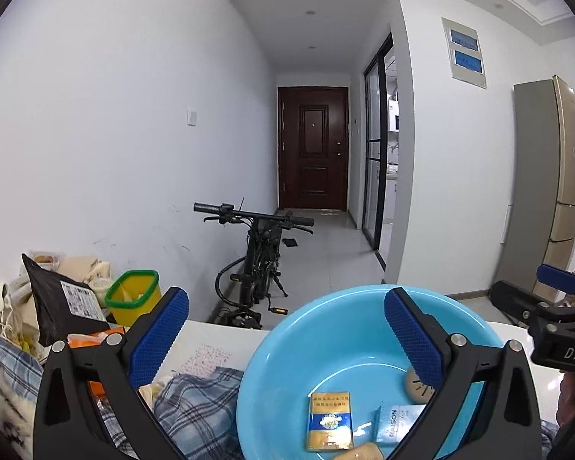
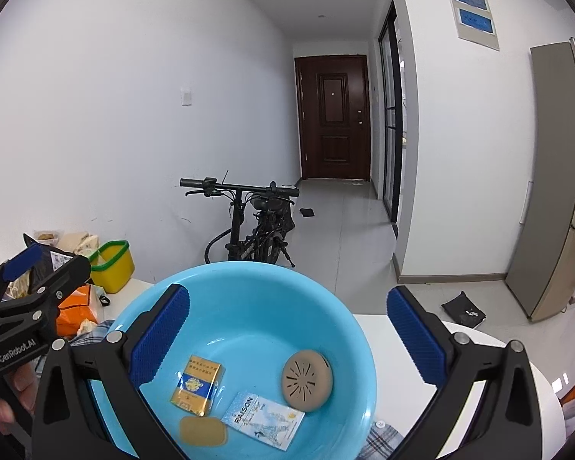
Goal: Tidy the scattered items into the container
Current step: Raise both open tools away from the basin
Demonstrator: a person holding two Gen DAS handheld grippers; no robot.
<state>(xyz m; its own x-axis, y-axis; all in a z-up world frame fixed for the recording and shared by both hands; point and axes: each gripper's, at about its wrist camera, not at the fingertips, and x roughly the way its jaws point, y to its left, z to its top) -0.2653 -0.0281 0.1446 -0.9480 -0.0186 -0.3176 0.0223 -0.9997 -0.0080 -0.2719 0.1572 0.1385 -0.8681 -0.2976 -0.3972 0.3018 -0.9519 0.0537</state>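
Room: white hallway, a bicycle (image 2: 249,222) leaning by the wall.
Basin (image 2: 249,299): sitting on the tabletop (image 2: 475,341), holding a yellow pack (image 2: 197,389), a pale blue pack (image 2: 264,419), a round tan disc (image 2: 306,379) and a tan pad (image 2: 202,430).
Left hand-held gripper (image 1: 287,337): hovering over the basin, fingers spread apart, gripping nothing.
Right hand-held gripper (image 2: 287,333): likewise spread apart, gripping nothing.

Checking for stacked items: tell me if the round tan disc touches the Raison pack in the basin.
Apart. The right wrist view shows blue basin floor between the disc and the Raison pack.
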